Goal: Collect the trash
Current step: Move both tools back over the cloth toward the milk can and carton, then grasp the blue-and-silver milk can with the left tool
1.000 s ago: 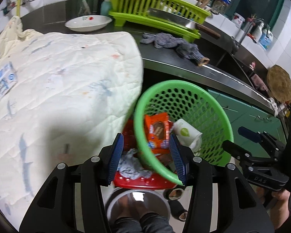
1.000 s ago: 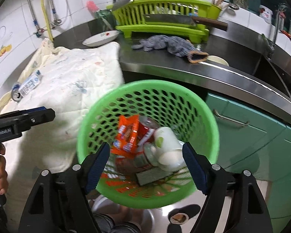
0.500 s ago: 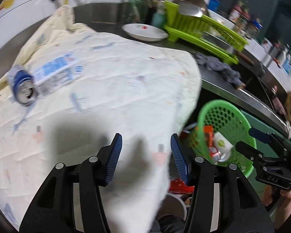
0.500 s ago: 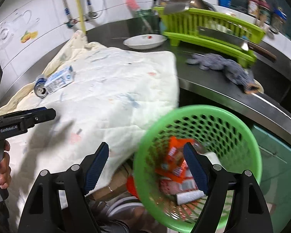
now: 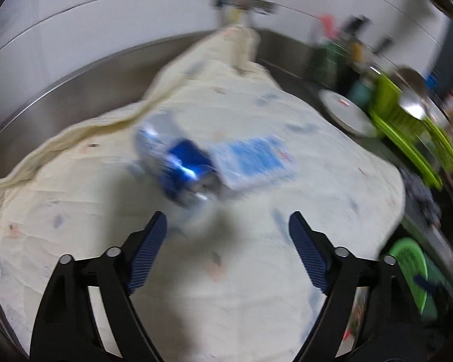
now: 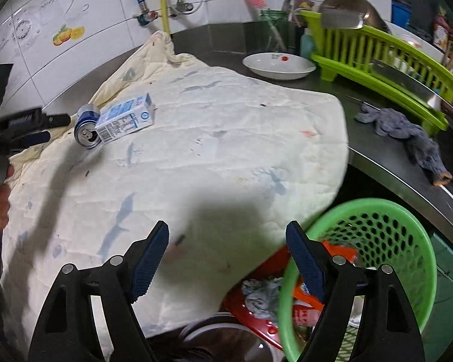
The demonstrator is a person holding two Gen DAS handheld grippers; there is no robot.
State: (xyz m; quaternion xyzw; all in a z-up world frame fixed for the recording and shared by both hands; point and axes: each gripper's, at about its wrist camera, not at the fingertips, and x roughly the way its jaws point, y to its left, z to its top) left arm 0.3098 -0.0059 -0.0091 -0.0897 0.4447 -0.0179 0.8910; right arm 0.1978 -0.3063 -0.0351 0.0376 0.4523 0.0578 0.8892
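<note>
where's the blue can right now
The blue drink can lies on its side on the cream quilted cloth, at the left of the right wrist view, touching the blue-and-white carton and just ahead of the left gripper.

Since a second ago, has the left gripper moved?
Yes. The left gripper has swung away from the green basket toward the blue can on the quilt, jaws open.
</note>
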